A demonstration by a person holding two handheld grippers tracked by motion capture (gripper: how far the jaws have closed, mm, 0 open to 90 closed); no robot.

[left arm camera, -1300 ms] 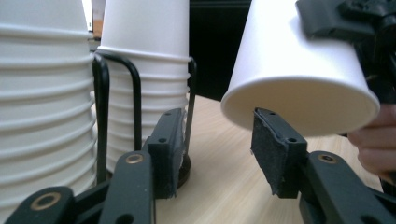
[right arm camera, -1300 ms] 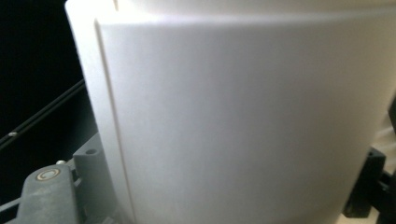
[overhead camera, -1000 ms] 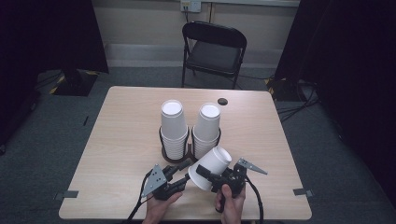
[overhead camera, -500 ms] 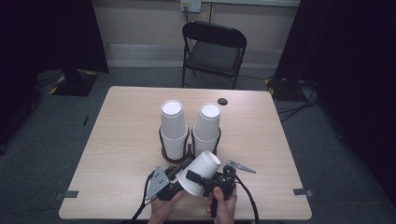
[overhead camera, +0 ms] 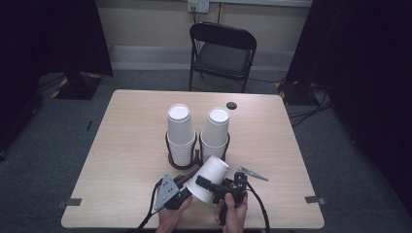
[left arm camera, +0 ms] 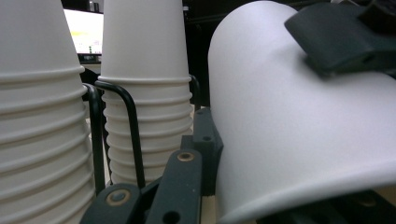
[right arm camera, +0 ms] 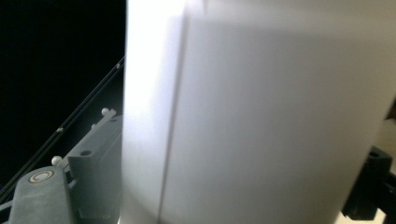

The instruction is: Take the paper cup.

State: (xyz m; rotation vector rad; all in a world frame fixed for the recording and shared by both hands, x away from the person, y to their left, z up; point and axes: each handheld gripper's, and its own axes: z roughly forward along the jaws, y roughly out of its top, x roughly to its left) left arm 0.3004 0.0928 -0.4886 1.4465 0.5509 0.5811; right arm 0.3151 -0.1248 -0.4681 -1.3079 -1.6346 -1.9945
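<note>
Since a second earlier the loose cup (overhead camera: 209,178) had tipped further onto its side, low over the bench (overhead camera: 121,160) before the two stacks (overhead camera: 180,131), right gripper (overhead camera: 206,184) clenched on its wall, left gripper (overhead camera: 187,187) jaws' state unclear, suggesting a handover.

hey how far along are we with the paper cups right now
Looks done: one white cup is off the two stacks in the black holder and sits tilted above the table near its front edge. In hand: the right claw grips its wall, with the left claw at its rim. Left: setting the cup down; the stacks remain tall.
</note>
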